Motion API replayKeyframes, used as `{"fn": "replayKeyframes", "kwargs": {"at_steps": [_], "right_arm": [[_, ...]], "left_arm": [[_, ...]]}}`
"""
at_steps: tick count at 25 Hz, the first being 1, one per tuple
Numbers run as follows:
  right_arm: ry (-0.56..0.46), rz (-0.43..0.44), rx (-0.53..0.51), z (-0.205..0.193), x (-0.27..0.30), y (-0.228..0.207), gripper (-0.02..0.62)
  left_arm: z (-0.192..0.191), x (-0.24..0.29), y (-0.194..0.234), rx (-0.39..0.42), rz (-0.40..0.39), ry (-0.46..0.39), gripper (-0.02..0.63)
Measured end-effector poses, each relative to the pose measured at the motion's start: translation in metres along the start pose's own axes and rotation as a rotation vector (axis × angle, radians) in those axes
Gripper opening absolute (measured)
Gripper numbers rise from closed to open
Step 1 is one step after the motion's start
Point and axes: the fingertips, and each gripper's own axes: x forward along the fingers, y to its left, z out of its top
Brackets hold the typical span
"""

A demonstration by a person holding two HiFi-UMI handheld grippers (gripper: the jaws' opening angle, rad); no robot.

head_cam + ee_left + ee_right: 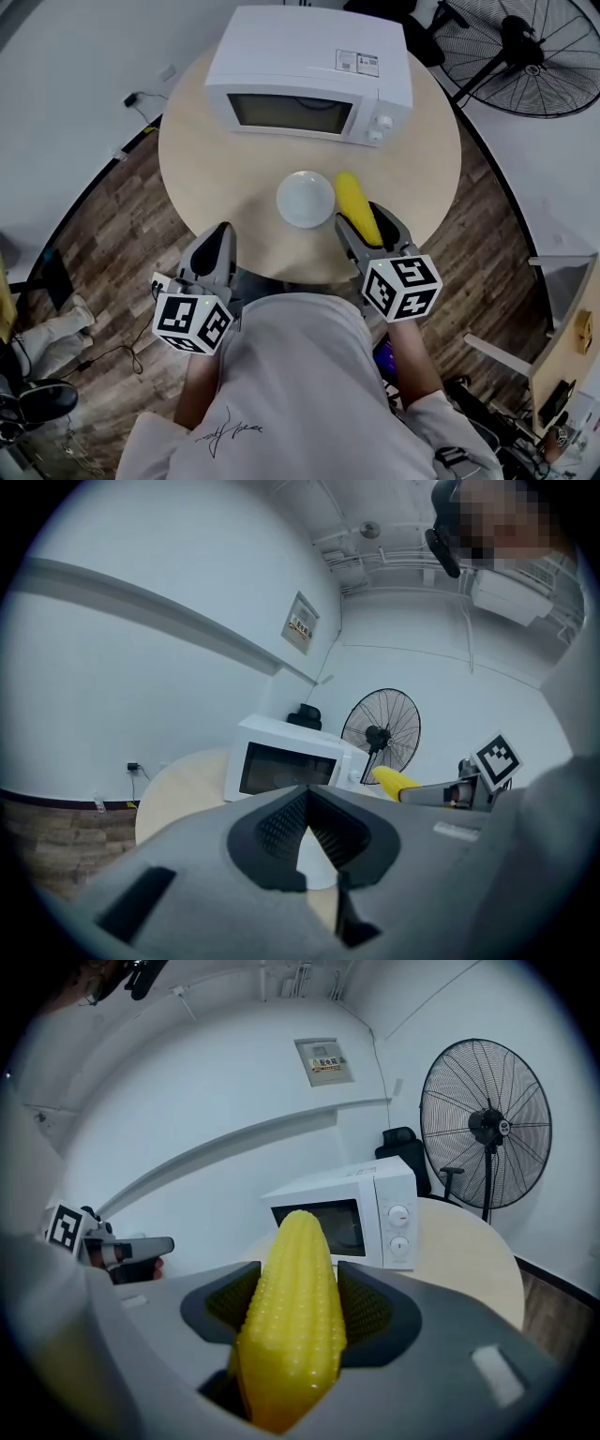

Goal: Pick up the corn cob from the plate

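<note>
The right gripper's jaws pinch the corn cob beside the plate; its tapered, slick body could squirt out; the left gripper's jaws sit closed, empty.

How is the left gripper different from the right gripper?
The right gripper is shut on the yellow corn cob; the left gripper is shut on nothing. The right gripper reaches over the table beside the white plate; the left gripper hangs back at the table's edge. Both carry marker cubes.
</note>
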Motion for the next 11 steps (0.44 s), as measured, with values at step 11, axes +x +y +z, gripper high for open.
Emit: {"fn": "replayKeyframes", "kwargs": {"at_steps": [11], "right_arm": [[0.013, 0.079, 0.003, 0.0042, -0.003, 0.0035, 0.27]], "left_arm": [[0.0016, -0.0022, 0.0, 0.003, -0.001, -0.005, -0.002]]}}
